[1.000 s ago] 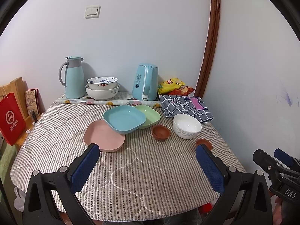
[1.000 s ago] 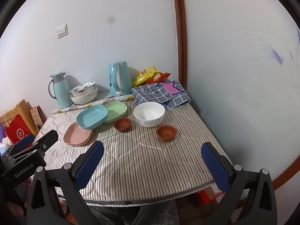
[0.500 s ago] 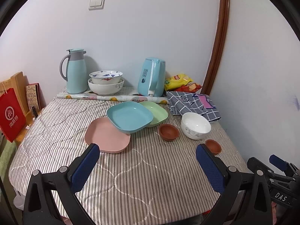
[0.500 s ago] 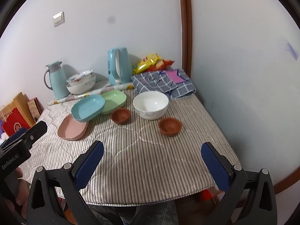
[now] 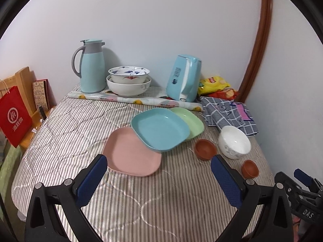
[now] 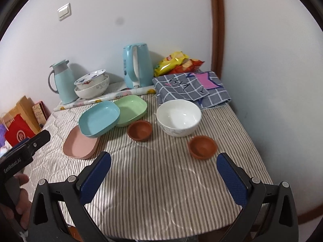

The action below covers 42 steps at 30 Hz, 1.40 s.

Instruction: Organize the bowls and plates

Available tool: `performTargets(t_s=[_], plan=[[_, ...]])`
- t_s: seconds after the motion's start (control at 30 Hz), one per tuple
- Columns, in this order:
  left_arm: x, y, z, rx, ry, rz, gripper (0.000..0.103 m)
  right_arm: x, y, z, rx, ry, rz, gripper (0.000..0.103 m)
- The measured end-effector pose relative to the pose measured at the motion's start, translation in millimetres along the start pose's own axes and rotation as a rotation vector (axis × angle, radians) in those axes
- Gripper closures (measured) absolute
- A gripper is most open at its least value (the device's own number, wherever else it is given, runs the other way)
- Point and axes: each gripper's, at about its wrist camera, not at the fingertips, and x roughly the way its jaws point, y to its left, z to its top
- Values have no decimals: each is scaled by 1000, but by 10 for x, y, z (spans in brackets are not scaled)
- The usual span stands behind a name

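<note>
Nearest first, both grippers hover over the near edge of the striped tabletop point(image 6: 153, 181), jaws spread wide and holding nothing. The right gripper point(image 6: 164, 173) faces the bowls: a small brown bowl point(image 6: 202, 147) sits just ahead of its right-hand jaw, close enough that this arm looks the better choice for it. A second brown bowl point(image 6: 139, 130) lies a little farther and left of centre, with the white bowl point(image 6: 178, 117) between and behind the two. The left gripper point(image 5: 159, 178) points at the pink plate point(image 5: 132, 151), which lies just ahead and slightly left of centre between its jaws, so that arm is nearer the plates. The blue plate point(image 5: 160, 129) rests tilted, its edge lapping over the pink one and covering part of the green plate point(image 5: 189, 119) behind it. How much the three plates touch underneath is hidden. At the back wall, two stacked patterned bowls point(image 5: 129, 80) stand beside a thermos jug point(image 5: 91, 66).
</note>
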Motion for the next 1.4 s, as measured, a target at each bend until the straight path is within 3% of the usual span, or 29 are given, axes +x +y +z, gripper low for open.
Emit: performTargets(t_s=[0.2,0.47,0.63,0.97,1.17,1.4], plan=[[271,145,169,-21,34,21,2,289,213,221,-66,28,-17,1],[719,407,354,-52,84,54,7,686,452,486,-80,48,64,2],[983,512,445,-66,101,57,9,1013,621,641,-87,74,103,11],[1536,552,564,-52,159,59,23,1586,799,776,-100,149,136,33],[1815,556,609,-41,183,61,26,1868,894,825,-92,183,162,40],[2062,606,605,-52,210,38,39,2121,1016,786,-102,226,176,44]])
